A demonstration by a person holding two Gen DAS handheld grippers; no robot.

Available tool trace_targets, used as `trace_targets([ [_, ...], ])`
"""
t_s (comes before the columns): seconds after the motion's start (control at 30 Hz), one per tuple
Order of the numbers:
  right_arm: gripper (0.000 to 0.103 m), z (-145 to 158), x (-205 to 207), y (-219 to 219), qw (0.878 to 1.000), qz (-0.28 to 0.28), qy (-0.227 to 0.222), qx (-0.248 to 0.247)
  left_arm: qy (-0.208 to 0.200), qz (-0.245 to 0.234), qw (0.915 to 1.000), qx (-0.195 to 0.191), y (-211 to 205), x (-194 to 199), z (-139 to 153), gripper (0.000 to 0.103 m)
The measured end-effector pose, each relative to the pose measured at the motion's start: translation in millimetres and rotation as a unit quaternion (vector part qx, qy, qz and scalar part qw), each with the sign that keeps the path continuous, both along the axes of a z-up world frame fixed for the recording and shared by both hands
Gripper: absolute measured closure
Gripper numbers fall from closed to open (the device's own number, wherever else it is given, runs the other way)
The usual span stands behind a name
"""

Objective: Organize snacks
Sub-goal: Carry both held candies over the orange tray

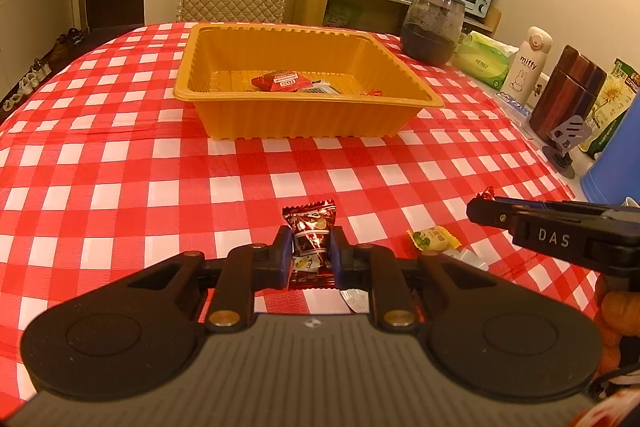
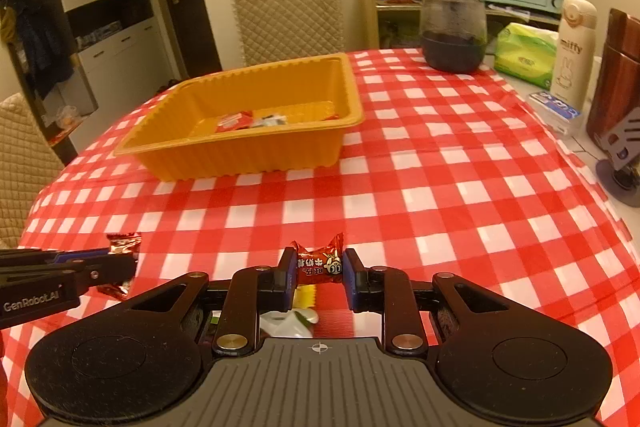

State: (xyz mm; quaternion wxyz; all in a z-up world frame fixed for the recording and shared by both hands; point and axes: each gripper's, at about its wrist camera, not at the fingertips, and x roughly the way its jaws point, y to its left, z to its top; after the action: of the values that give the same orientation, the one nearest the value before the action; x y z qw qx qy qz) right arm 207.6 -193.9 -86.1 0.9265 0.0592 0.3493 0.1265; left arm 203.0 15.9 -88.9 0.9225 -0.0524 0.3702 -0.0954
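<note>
We see a table under a red-and-white checked plastic cloth [image 1: 120,163], w/ an orange ribbed plastic tray [image 1: 304,123] sitting toward the far side. Inside the tray lie a few wrapped snacks [image 1: 280,81], incl. a red packet and a dark one. Along the right edge stand a dark glass jar [image 1: 434,27], a green tissue pack [image 1: 484,61] and a white "miffy" bottle [image 1: 528,65].

Near us, our left gripper [image 1: 311,255] has its blue-padded fingers pressed against both sides of a dark red foil snack packet [image 1: 312,241], which stands up from the cloth betw. them. Our right gripper [image 2: 320,277] is closed the same way on a small red twist-wrapped candy [image 2: 320,265]. Just beside the left gripper, on the cloth, lies a yellow wrapped candy [image 1: 434,239]; a pale wrapper shows partly beneath the fingers. All these are well apart from the tray.
</note>
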Motion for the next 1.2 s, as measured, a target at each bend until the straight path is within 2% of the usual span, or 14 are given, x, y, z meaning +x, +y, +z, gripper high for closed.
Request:
trace_targets([
  [0.3,0.079,12,1,11,1.0,0.02,-0.014,-0.003,-0.002,0.0,1.0,0.009,1,0,9,0.085],
  [0.6,0.078,35,18,22,0.999,0.03,-0.033,0.008,-0.029,-0.003,0.9994,0.017,7,16,38,0.085],
  [0.9,0.079,58,54,27,0.998,0.031,-0.061,0.01,-0.065,0.002,0.9977,0.015,14,57,68,0.085],
  [1.2,0.078,72,96,33,0.997,0.025,-0.07,0.023,-0.08,0.003,0.9967,0.014,16,103,82,0.085],
])
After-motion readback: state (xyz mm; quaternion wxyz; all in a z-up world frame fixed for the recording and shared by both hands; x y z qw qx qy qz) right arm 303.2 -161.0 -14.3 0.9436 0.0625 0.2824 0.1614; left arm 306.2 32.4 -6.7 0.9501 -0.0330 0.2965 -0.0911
